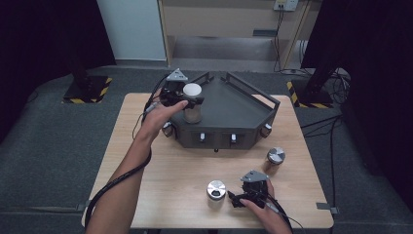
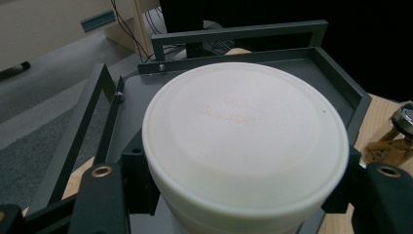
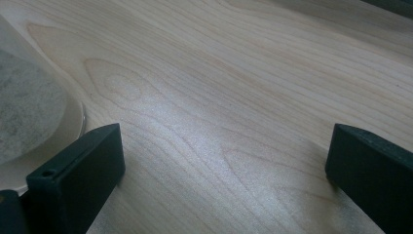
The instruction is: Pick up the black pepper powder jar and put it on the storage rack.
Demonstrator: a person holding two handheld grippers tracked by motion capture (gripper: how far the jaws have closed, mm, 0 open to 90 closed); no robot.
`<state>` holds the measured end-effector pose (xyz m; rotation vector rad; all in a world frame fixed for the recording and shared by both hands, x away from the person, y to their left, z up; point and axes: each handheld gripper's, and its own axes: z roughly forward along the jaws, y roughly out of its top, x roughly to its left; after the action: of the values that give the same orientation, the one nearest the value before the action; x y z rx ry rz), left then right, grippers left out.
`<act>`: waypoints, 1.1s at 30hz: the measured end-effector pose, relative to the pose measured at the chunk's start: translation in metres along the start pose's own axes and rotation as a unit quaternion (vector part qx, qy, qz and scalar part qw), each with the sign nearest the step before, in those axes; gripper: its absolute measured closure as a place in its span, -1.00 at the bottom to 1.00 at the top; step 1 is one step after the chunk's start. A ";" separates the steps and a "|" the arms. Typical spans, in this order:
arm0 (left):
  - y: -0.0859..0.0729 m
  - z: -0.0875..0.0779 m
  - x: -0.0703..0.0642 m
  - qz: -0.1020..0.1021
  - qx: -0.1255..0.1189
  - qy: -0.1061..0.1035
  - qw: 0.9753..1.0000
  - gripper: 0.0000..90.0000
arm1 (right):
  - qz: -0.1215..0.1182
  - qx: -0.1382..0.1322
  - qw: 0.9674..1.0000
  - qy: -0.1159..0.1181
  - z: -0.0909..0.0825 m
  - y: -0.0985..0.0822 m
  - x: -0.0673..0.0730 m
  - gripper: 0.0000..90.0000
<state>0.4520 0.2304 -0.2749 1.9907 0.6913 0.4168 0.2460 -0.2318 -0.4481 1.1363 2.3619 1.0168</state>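
A jar with a white lid (image 1: 192, 90) hangs over the left corner of the dark grey walled tray (image 1: 238, 107), with my left gripper (image 1: 191, 102) shut on it just below the lid. In the left gripper view the white lid (image 2: 246, 136) sits between the two black jaws of my left gripper (image 2: 243, 168), and the tray floor (image 2: 321, 83) lies behind it. My right gripper (image 1: 238, 199) rests near the table's front edge, open and pointing left. A metal-lidded jar (image 1: 215, 190) stands just left of it. In the right gripper view my right gripper (image 3: 224, 165) holds nothing, and that jar (image 3: 29, 117) is at the left edge.
A second metal-lidded jar (image 1: 275, 157) stands on the wooden table (image 1: 165, 170) to the right, in front of the tray. The tray has raised frame rails (image 1: 253, 92) along its back and sides. A cable (image 1: 117, 183) trails along the left forearm.
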 end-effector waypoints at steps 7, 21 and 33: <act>-0.001 0.002 0.000 -0.001 0.002 0.000 1.000 -0.27 | -0.001 0.000 1.000 0.000 0.000 0.000 0.000 -0.98; -0.001 0.006 0.002 -0.005 0.005 -0.004 1.000 -0.27 | 0.000 0.000 1.000 0.000 0.000 0.000 0.000 -0.98; 0.001 0.006 0.003 -0.017 0.013 -0.002 1.000 -0.28 | 0.000 0.000 1.000 0.000 0.000 0.000 0.000 -0.98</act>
<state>0.4585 0.2276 -0.2769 2.0005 0.7304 0.3852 0.2460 -0.2318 -0.4481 1.1353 2.3620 1.0165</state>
